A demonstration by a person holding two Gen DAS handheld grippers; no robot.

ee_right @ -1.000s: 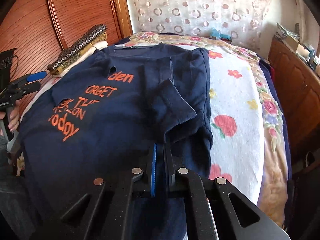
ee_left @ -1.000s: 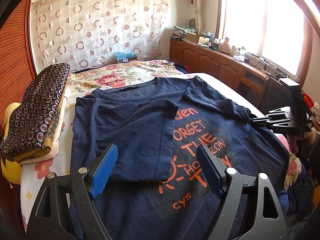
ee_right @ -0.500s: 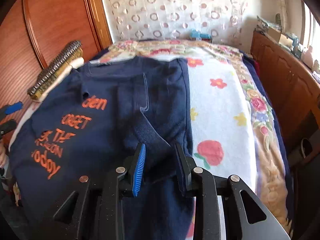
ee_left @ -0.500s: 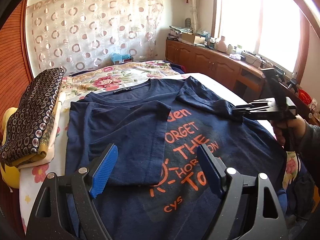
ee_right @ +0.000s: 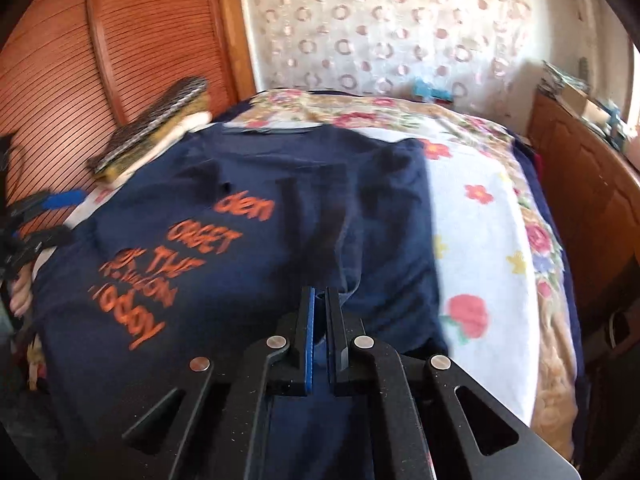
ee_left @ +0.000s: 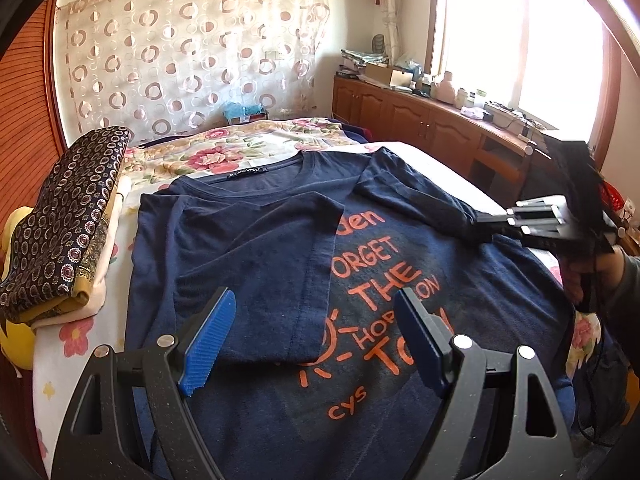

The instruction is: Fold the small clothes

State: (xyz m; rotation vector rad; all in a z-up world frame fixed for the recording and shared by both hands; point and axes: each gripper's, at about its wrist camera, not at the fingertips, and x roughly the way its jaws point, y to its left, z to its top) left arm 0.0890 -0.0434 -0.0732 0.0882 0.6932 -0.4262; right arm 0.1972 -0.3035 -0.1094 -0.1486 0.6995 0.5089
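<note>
One navy T-shirt, half folded on the bed

We see one navy T-shirt (ee_left: pixel 256 264) with orange lettering lying flat on the floral bed (ee_right: pixel 492 240), one side folded inward. Our left hand-held gripper (ee_left: pixel 316 340) hovers wide open, holding nothing; our right hand-held gripper (ee_right: pixel 320 300) is clamped on its sleeve (ee_left: pixel 420 204). One stack of folded clothes (ee_left: pixel 64 216) sits along the bed's left edge.

1 navy cotton T-shirt w/ orange lettering (ee_left: pixel 280 264). 1 stack of folded clothes, dark patterned piece on top (ee_left: pixel 60 220). 2 black grippers w/ blue pads: left (ee_left: pixel 316 344), right (ee_right: pixel 319 300). 1 floral-sheeted bed (ee_right: pixel 480 240). 1 circle-print curtain (ee_left: pixel 180 60).
</note>
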